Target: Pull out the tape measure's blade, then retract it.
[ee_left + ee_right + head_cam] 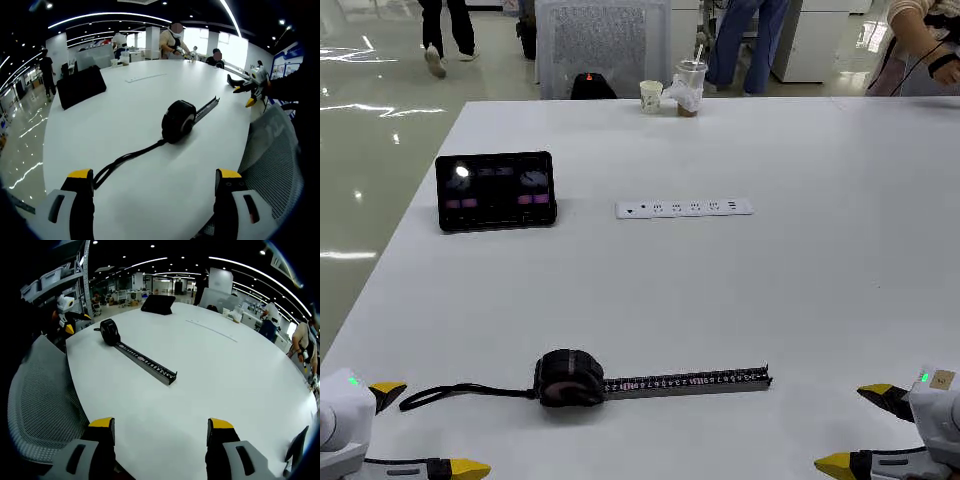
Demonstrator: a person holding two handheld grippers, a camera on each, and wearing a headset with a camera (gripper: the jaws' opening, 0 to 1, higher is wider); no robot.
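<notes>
Bright, even overhead light falls on the broad white bench (800,300), which looks nearly washed out in the head view. The glossy pale floor (370,110) carries hard white streaks of glare. The black rectangular tablet screen (495,190) mirrors a bright spot from above. The black round-cased tape measure (570,378) throws only a faint, soft shadow. In both gripper views, long curved ceiling light strips (110,15) glow against a dark ceiling. A bright window wall (232,50) blooms, and fisheye distortion bows the bench edge. Far figures look soft.
</notes>
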